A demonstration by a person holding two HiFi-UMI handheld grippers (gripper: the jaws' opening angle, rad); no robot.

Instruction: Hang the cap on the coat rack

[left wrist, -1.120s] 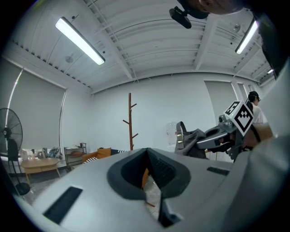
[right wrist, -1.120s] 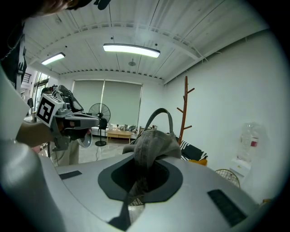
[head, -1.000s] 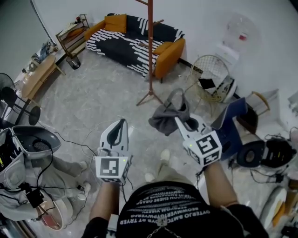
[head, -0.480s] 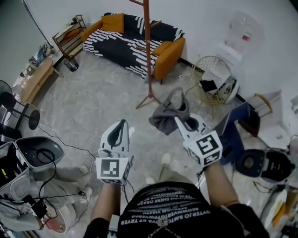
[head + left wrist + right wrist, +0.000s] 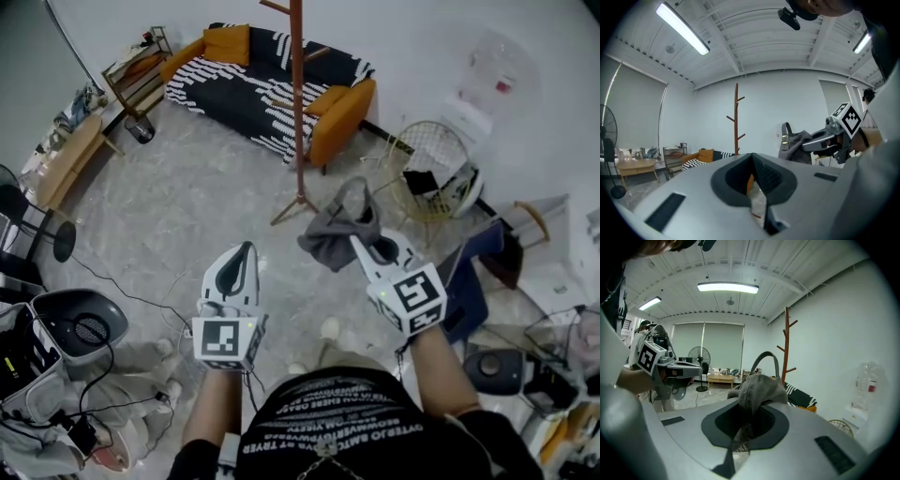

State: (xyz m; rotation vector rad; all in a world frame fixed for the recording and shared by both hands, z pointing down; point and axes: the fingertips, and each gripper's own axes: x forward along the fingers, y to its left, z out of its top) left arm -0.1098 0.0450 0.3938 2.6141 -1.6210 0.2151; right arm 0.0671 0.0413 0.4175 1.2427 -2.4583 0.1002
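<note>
A grey cap [image 5: 336, 230] with its back strap loop standing up hangs from my right gripper [image 5: 360, 246], which is shut on its fabric. In the right gripper view the cap [image 5: 757, 386] bunches between the jaws of that gripper [image 5: 742, 430]. The brown wooden coat rack [image 5: 298, 103] stands on the floor ahead, slightly left of the cap, with short pegs near its top [image 5: 787, 345]. My left gripper [image 5: 246, 249] is held level at the left, shut with nothing in it [image 5: 756, 194]. From the left gripper view the rack [image 5: 736, 119] is far off and the cap [image 5: 796, 144] at the right.
A black-and-white striped sofa [image 5: 267, 86] with orange cushions stands behind the rack. A round wire basket [image 5: 427, 155] is on the right. At the left are a fan [image 5: 33, 220], a wooden table [image 5: 66, 155], a grey machine [image 5: 80, 323] and cables.
The view has crept forward: the rack's base sits a little nearer and floor items at the right have slid back. Both grippers keep their pose, and the cap stays held.
</note>
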